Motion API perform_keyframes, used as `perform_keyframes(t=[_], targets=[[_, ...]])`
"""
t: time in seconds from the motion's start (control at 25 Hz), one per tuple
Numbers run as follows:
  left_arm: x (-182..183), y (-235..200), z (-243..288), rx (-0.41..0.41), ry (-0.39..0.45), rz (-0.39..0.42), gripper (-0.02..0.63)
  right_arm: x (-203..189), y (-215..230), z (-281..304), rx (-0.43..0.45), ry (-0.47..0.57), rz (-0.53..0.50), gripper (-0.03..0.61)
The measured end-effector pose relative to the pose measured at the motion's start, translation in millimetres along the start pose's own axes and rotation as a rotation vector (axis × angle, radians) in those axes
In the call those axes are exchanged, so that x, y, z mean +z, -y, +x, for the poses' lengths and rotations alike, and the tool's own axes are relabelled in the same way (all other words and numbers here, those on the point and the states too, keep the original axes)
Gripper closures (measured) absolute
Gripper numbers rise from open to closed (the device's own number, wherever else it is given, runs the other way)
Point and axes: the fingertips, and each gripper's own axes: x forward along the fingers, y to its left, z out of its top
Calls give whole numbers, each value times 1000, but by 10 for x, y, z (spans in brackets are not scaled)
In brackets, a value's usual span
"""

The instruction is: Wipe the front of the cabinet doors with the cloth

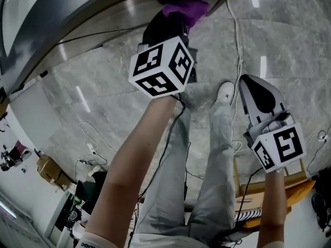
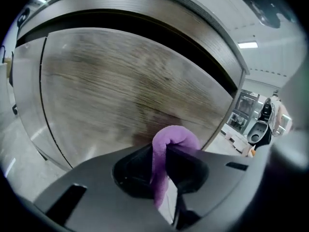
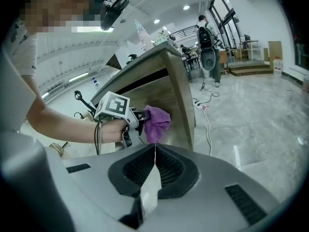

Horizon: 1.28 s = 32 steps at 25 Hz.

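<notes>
A purple cloth [image 2: 169, 146] is clamped between the jaws of my left gripper [image 2: 164, 170], bunched up over the tips. It is pressed against the wood-grain front of the cabinet door [image 2: 120, 91]. In the head view the left gripper [image 1: 173, 22] reaches up to the cabinet [image 1: 103, 19], with the cloth [image 1: 187, 6] at its tip. From the right gripper view, the cloth [image 3: 157, 122] sits low on the cabinet's front [image 3: 166, 88], near its right corner. My right gripper [image 3: 155, 146] is shut with nothing in it. It hangs [image 1: 254, 89] away from the cabinet, to the right.
White and black cables [image 1: 238, 45] trail over the grey marble floor. A wooden stand [image 1: 292, 182] is at the lower right, cardboard boxes [image 1: 49, 169] at the left. A person with a backpack [image 3: 207, 42] stands far off. The wearer's legs [image 1: 207, 154] fill the middle.
</notes>
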Motion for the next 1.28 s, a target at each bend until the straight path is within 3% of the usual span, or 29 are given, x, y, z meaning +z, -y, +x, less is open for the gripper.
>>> perform_keyframes(t=[0.32,0.56,0.72,0.92,1.12,1.28], targets=[[195,-1036,-367,105,12,-17,563,111,-557,484,55,-5,-22,551],[350,-1588,-561,155,23,31,563,216,-932,710,136,-27,-71,551],[455,-1894,-674,212,41,57,563,184,-903,661,154,-46,-88,551],[523,-2275,-887,374,98,15,563,23,-585,492,142,-64,-77,552],[349,-2148,-1025,431,78,24,563,12,-280,264,142,-58,-26,551],[-79,-1597,-920,382,0,50,563,15,7,75,141,-50,-21,551]])
